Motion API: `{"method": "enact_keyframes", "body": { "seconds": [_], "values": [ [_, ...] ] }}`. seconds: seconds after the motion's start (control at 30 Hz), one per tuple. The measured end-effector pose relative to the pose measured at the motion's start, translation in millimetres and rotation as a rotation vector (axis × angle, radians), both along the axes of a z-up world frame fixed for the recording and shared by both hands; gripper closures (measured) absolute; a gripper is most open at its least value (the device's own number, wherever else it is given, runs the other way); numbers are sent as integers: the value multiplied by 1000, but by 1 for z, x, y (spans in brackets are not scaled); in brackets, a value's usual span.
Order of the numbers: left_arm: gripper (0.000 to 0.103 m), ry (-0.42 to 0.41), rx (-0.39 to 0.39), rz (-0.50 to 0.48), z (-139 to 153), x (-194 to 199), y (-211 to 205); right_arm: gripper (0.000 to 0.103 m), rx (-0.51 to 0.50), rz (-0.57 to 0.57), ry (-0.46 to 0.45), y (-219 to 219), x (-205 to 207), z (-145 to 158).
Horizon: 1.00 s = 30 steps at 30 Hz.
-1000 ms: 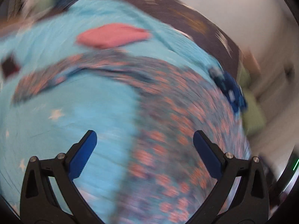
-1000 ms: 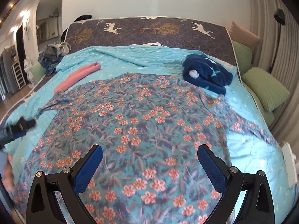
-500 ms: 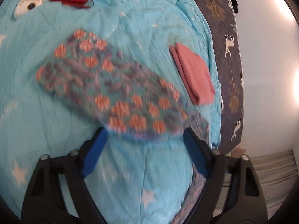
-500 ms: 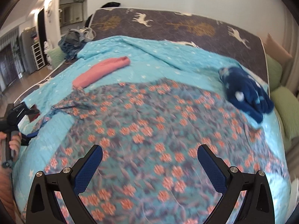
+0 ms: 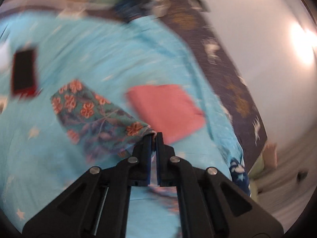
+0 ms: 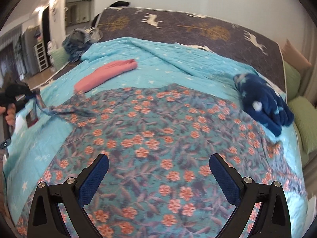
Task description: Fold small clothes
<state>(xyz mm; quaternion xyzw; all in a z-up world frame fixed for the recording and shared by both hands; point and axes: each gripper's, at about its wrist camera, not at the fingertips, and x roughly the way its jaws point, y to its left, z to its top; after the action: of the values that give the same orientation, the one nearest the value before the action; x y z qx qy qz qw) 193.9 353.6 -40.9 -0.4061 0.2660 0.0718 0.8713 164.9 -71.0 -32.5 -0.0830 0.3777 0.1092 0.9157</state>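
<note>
the left gripper (image 5: 154,136) has just clenched on the sleeve (image 5: 93,117) of the thin, limp floral garment (image 6: 158,148) beside the pink folded cloth (image 5: 164,109), likely to sag and slide, while the right gripper (image 6: 158,165) hangs released above the garment.

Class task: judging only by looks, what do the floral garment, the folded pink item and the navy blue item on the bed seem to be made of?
Floral garment: thin, matte woven fabric, probably light cotton or rayon; it lies flat and creases finely.
Folded pink item: smooth, matte cloth, perhaps a knit; too far away to be sure.
Navy blue item: thick, fuzzy fleece or plush; puffy surface with a white pompom.
</note>
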Motion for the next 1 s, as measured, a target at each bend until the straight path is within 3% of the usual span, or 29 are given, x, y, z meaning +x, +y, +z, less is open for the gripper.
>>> {"method": "enact_keyframes", "body": {
  "seconds": [0.13, 0.23, 0.4, 0.53, 0.67, 0.8, 0.9, 1.0],
  "values": [
    [99, -120, 239, -236, 56, 28, -117, 0, 28, -71, -5, -31, 0, 2],
    [99, -129, 390, -473, 59, 42, -218, 0, 48, -141, -14, -60, -2, 4],
    [98, -36, 697, -805, -1, 43, -373, 0, 99, -268, 16, -117, -8, -2],
    [91, 25, 857, -955, -34, 12, -424, 0, 145, -337, 74, -160, -13, -13],
    [67, 18, 838, -942, -27, -10, -404, 0, 221, -311, 147, -180, -8, -24],
    [48, -12, 849, -747, -8, -17, -361, 0, 287, -223, 206, -174, 3, -28],
    [44, 8, 905, -585, -5, -13, -325, 0, 297, -161, 221, -158, 14, -26],
    [44, 57, 906, -477, -11, -3, -296, 0, 305, -85, 247, -139, 31, -25]
  ]
}}
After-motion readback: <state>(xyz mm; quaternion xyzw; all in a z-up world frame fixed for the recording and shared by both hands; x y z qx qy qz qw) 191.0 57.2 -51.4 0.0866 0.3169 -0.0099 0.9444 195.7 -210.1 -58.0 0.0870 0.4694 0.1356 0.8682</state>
